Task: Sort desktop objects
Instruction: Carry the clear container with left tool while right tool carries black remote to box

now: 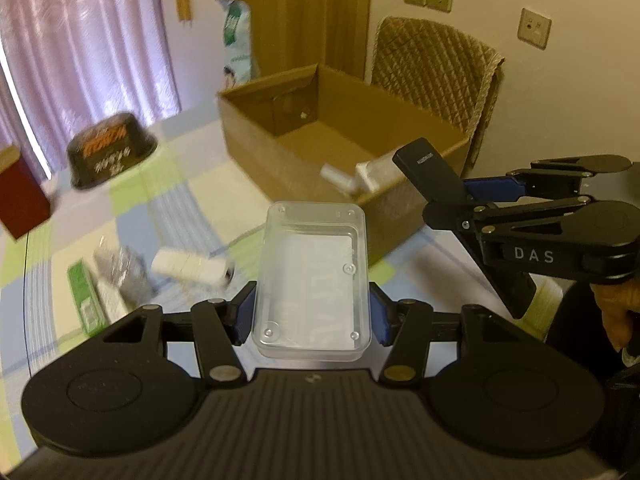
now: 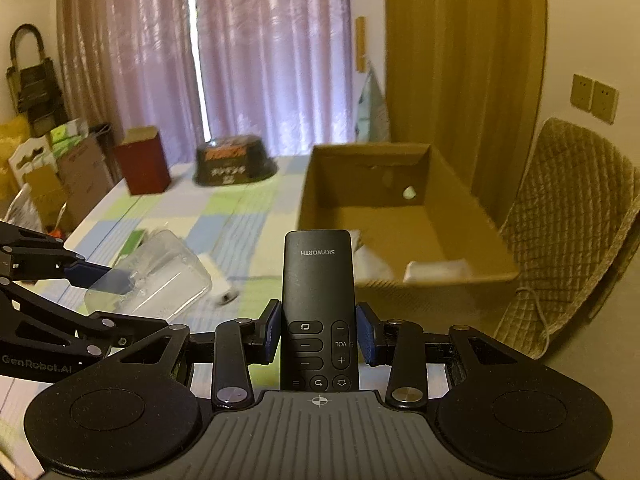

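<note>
Roughly midway, by my reading. Worktop (image 1: 208, 200) under a checked cloth fills the middle of both views; a cardboard box (image 1: 256, 136) sits open at centre-right, apparently the bin for sorted things.

Done so far: at least two white items (image 1: 360, 176) lie inside the box against its near wall. Too blurred to name.

In hand: the left gripper (image 1: 312, 316) is clamped on a clear plastic case (image 1: 312, 276), pads pressing both long sides, lifted above the worktop at lower centre of the left view. The right gripper (image 2: 318, 336) is clenched on a black remote (image 2: 318, 280), buttons up, tip pointing toward the box; in the left view it shows at right, over the box's near corner. Both look bound for the box; neither is released yet.

Left on the worktop, big to small:
- black bowl-shaped tub (image 1: 110, 148), upper left, well apart from the box
- red carton (image 1: 20, 196), far left edge
- green-and-white packet (image 1: 94, 300) with something silvery beside it, lower left
- white roll (image 1: 192, 266) on its side, just right of the packet

So two items in transit, four or so untouched. Whether the tub and carton count as things to sort, I cannot tell.
</note>
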`<state>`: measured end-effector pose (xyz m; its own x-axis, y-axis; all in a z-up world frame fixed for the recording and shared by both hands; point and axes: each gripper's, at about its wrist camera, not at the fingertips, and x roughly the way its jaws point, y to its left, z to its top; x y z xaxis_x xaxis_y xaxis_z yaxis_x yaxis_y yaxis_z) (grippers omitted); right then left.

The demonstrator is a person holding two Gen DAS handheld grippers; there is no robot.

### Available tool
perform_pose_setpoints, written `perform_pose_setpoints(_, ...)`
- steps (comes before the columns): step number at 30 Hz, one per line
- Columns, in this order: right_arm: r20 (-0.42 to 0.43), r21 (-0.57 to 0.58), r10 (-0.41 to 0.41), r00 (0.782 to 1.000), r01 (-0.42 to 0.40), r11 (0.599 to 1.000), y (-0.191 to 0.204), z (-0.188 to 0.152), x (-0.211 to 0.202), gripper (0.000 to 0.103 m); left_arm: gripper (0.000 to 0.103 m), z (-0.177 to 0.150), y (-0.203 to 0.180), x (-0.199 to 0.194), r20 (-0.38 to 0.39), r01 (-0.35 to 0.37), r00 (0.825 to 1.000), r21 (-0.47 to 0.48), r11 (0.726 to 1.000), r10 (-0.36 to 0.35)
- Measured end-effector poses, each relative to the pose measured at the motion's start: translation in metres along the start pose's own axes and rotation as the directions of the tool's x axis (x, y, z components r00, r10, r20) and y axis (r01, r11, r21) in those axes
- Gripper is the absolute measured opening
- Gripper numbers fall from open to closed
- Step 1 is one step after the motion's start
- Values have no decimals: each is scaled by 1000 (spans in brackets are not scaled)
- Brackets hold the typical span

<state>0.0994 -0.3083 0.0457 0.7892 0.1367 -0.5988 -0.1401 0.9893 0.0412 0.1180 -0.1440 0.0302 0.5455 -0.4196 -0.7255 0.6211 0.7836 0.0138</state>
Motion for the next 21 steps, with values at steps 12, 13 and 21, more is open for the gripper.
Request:
perform_pose_setpoints(12,108,40,-46,993,42,998,-67,91,34,38,51,98,-10,50,90,28,996,32,999,-30)
perform_pose_setpoints(13,109,43,-50,993,45,998,-72,96,40,38,51,104,-9,57,92,27,995,33,999,-30)
perform_pose_setpoints(21,49,46,-71,996,69,997,-102,103,90,38,51,132,-5,107,90,22,996,36,999,-25)
